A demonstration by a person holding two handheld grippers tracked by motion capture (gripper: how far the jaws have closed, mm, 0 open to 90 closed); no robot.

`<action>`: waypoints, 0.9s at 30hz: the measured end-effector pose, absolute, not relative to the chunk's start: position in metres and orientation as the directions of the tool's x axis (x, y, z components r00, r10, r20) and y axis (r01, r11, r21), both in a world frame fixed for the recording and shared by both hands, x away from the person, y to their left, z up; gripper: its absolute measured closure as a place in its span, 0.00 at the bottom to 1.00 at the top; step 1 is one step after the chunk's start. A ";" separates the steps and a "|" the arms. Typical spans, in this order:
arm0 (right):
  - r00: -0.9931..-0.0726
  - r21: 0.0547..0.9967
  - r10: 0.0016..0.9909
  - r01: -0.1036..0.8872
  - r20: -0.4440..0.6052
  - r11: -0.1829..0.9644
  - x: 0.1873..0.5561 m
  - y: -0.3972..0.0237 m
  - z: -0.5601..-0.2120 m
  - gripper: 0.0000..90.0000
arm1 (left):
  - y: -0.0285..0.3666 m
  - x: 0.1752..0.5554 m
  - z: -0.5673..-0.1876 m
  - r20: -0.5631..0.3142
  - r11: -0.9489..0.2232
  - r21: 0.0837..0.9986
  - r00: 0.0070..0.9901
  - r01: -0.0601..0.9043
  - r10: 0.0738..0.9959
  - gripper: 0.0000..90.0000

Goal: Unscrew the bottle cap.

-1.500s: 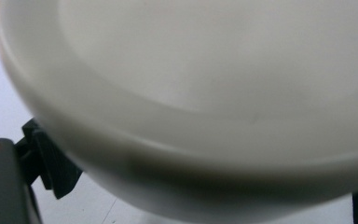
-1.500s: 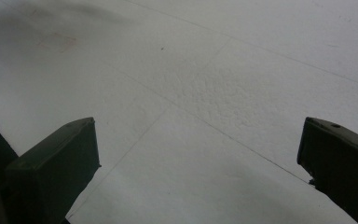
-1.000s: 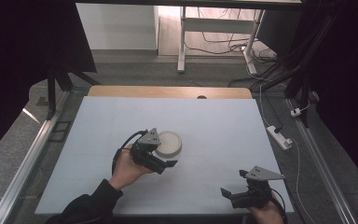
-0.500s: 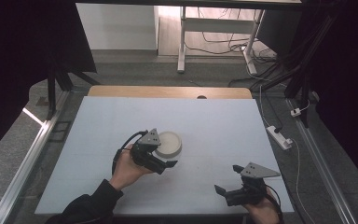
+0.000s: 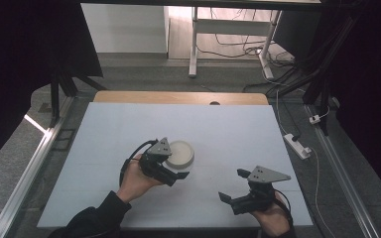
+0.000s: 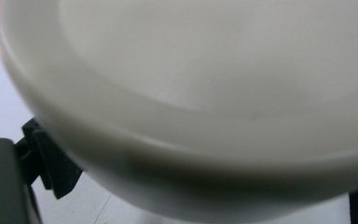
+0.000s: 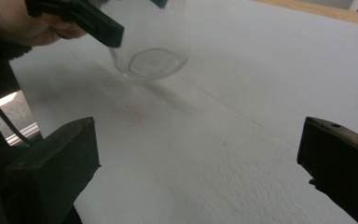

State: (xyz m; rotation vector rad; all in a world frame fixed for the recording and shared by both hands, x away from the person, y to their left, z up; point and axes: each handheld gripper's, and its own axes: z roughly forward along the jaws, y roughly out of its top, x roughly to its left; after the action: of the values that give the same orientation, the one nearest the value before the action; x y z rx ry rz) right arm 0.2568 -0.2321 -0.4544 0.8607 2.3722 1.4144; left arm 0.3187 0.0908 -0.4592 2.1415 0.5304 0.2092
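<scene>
Gripping a white bowl (image 5: 180, 153) near the middle of the table (image 5: 104, 129) — left gripper (image 5: 171, 170), fingers set either side of the rim, seemingly clamped on it. Filling the left gripper view, close up. Hovering low over the near right edge, well apart from the bowl — right gripper (image 5: 232, 186), fingers wide apart, holding nothing.

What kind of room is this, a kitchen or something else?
Probably a lab or workshop, not a kitchen: a plain white-topped table inside a black metal frame, loose cables on the grey floor, and a white power strip beside the table.
</scene>
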 end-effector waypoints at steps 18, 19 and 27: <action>-0.870 0.869 0.483 0.310 0.095 0.386 0.277 -0.188 -0.435 0.00 | 0.089 0.319 -0.462 -0.038 -0.522 0.803 0.899 0.288 0.436 0.09; -0.873 0.869 0.479 0.304 0.091 0.390 0.278 -0.185 -0.434 0.00 | 0.088 0.319 -0.462 -0.041 -0.519 0.804 0.898 0.290 0.437 0.09; -0.877 0.857 0.476 0.292 0.062 0.425 0.288 -0.165 -0.429 0.00 | 0.087 0.318 -0.462 -0.038 -0.523 0.803 0.901 0.286 0.433 0.09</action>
State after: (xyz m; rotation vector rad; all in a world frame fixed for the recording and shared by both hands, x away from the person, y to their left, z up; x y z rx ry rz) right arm 0.2884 -0.1649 -0.4291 0.6788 2.4867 1.4366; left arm 0.3177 0.0872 -0.4623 2.1555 0.5132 0.2064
